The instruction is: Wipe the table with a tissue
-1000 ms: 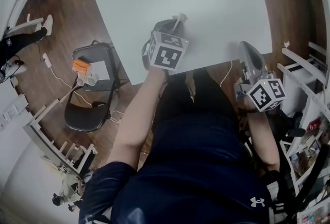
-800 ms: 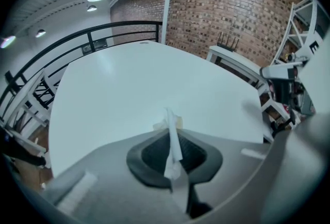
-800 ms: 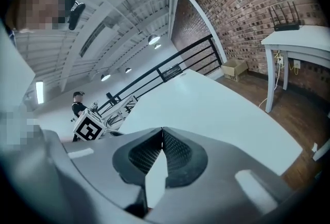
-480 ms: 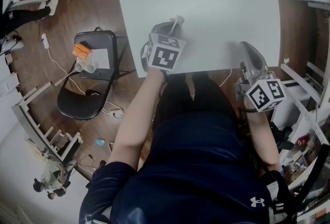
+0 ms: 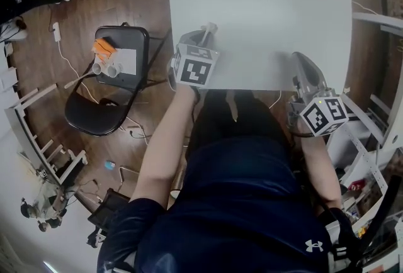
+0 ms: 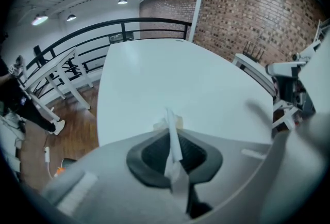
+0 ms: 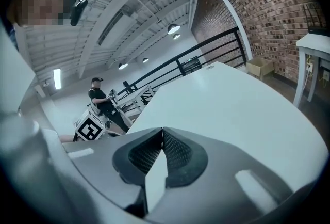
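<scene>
Left gripper (image 6: pixel 167 123) jaws pinch the tissue (image 6: pixel 174 155) at the bench (image 5: pixel 271 1) edge. Right gripper (image 7: pixel 162 132) jaws closed, empty. Best to lower the tissue flat before sweeping.

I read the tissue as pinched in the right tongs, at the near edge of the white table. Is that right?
Not quite. The tissue is pinched in the left tongs, not the right, at the near edge of the white table. The left gripper view shows the strip clamped there. The right tongs are shut on nothing.
</scene>
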Demonstrator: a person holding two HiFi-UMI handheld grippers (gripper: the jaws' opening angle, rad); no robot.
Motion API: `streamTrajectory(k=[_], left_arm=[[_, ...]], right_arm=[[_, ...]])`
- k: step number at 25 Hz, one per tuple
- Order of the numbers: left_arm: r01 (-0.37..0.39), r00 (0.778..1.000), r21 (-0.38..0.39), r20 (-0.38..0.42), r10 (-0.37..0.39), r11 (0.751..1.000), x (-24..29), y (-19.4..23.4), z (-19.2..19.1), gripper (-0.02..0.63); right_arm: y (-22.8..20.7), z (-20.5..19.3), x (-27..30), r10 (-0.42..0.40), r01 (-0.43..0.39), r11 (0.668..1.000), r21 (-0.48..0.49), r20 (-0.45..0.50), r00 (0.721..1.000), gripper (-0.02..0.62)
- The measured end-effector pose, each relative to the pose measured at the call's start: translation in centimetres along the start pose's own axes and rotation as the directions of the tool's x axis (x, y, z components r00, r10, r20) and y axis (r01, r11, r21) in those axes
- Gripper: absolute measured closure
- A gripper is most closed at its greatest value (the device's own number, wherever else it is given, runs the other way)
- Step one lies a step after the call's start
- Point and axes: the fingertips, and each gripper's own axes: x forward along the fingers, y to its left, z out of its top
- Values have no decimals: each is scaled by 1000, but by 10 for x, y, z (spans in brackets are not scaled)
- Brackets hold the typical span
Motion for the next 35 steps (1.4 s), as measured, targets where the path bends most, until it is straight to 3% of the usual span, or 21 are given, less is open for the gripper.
streamTrajectory(k=[16,23,27,31,35], left_arm=[[-109,994,-129,-25,107,986,-42,64,-62,589],[-195,981,-227,-67,185,954,-74,107,-101,589],[-168,985,-242,4,174,956,-95,103,-86,589],[-83,985,-214,131,113,973,-113,76,-54,589],[-1,968,-189,246,48,982,-127,44,-32,589]], right_arm=[[65,-4,39,135,-139,988,-64,-59,989,584],[73,9,25,129,-129,990,-65,-13,992,584],[69,13,9,105,-103,993,-61,28,994,584],[69,18,-8,92,-88,995,-48,84,992,584],[69,21,-22,74,-71,997,-21,145,987,584]])
